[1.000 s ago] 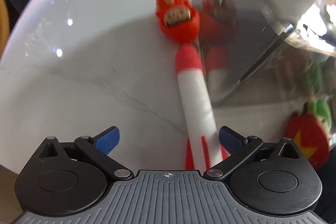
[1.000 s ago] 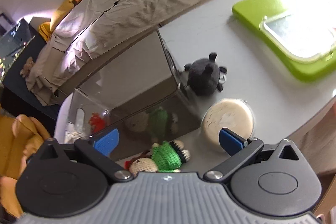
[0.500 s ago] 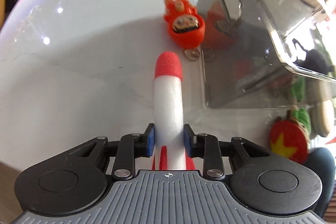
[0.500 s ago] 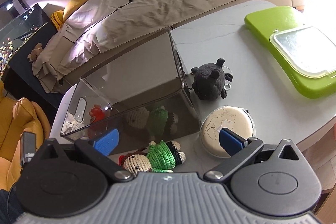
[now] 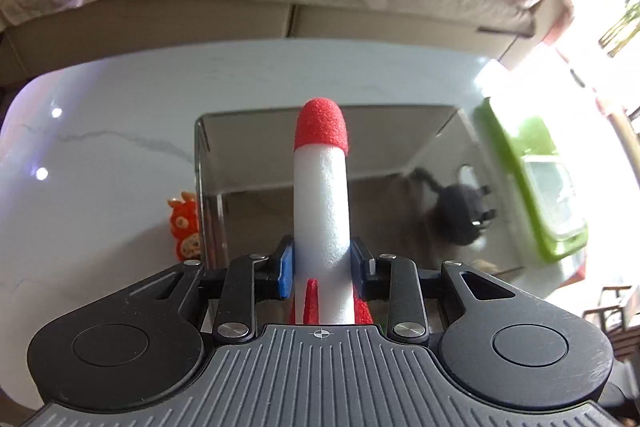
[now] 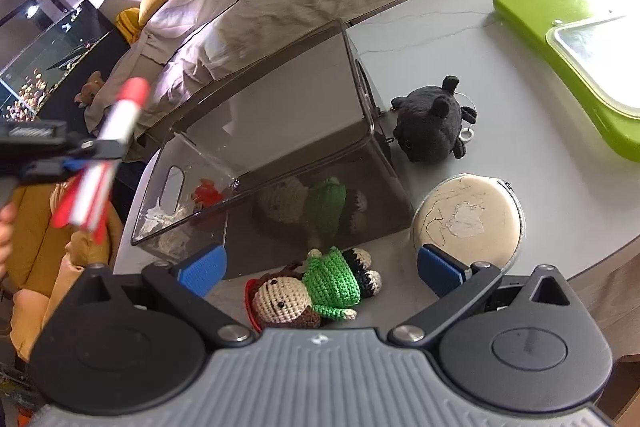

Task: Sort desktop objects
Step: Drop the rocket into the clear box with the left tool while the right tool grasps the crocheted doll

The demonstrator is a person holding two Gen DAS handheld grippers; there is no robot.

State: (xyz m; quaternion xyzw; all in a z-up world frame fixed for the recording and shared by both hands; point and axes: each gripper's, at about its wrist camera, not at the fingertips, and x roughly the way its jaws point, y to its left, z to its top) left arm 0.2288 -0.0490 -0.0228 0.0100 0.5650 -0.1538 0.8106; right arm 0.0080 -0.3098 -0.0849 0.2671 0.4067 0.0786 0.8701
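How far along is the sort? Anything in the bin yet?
Nothing visibly in the clear bin yet. Left gripper grips the foam rocket, off the table. Right gripper is open above the crochet doll. Doll, black plush, round case, orange toy remain.

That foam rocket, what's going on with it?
The left gripper is shut on the foam rocket, holding it in the air by the smoky clear bin. The right gripper hangs open above the crocheted doll. The black plush sits on the table outside the bin.
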